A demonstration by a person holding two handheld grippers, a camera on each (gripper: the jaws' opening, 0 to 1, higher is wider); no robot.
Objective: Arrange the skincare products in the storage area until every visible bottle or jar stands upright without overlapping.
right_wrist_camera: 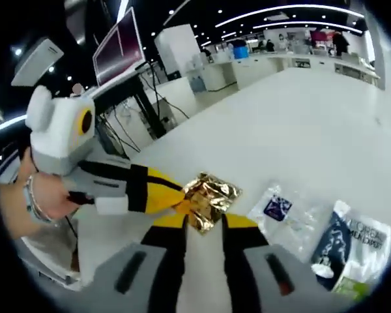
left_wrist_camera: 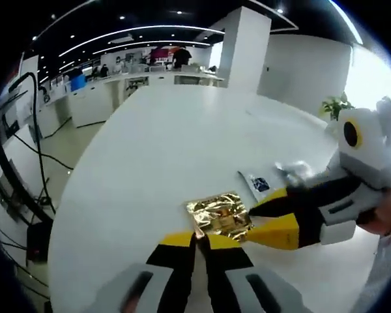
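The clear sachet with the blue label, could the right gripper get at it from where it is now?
Probably yes, once free: the right gripper is on the gold foil packet, and the clear sachet lies beside it on the white table, uncovered.

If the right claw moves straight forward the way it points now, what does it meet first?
The right claw already touches the gold foil packet; just behind it, probably the left claw, gripping the packet's other side.

White table (left_wrist_camera: 156,150) w/ gold sachet (left_wrist_camera: 219,215), clear packets (right_wrist_camera: 288,212).

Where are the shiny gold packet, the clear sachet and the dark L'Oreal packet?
gold packet (right_wrist_camera: 208,199), right gripper view, crinkled middle.
clear sachet (right_wrist_camera: 283,218), right gripper view, middle, below its blue label.
L'Oreal packet (right_wrist_camera: 352,251), right gripper view, dark face.
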